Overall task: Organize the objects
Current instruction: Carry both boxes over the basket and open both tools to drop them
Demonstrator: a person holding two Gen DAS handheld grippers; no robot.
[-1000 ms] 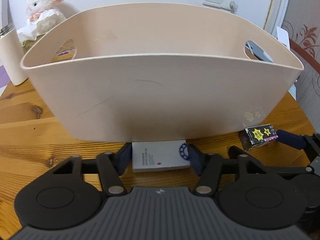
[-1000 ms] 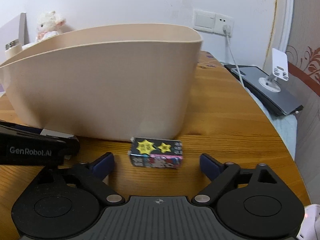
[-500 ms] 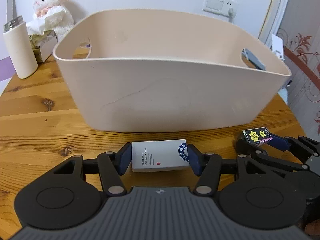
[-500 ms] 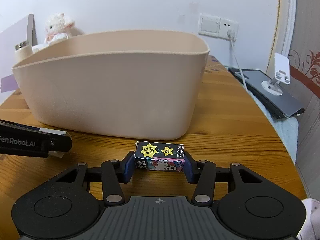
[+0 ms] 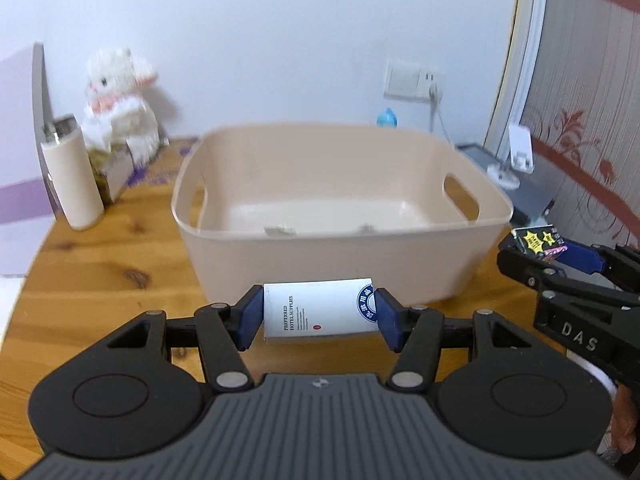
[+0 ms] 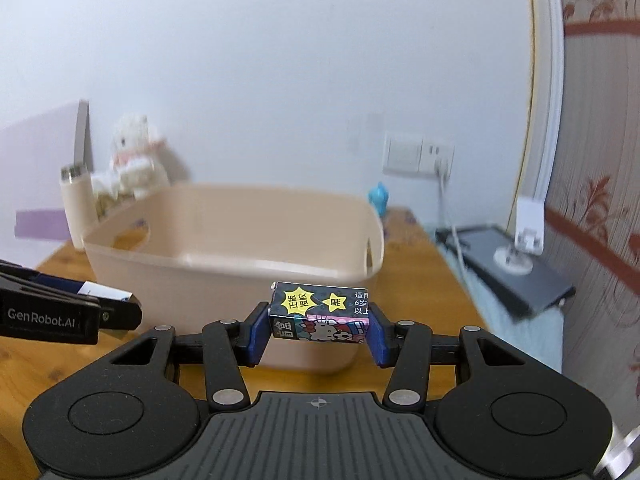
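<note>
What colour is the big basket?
Beige basket; the left wrist view shows it best.

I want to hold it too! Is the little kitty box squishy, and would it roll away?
The kitty box probably won't roll: its sides are flat. It looks like thin cardboard, so likely light and crushable. The right gripper holds it by its ends, and it seems undented.

Between the left gripper's (image 5: 319, 315) blue pads (image 5: 250, 316) sits a white box (image 5: 316, 310) with black lettering, a red dot and a blue round seal. Ahead of it, a plain beige tub (image 5: 340, 216) on honey-brown, knotted wood table (image 5: 112, 280). The right gripper's (image 6: 318, 322) blue pads clasp a dark little carton (image 6: 320, 312) with yellow starbursts and a pink-and-white cartoon cat.
</note>
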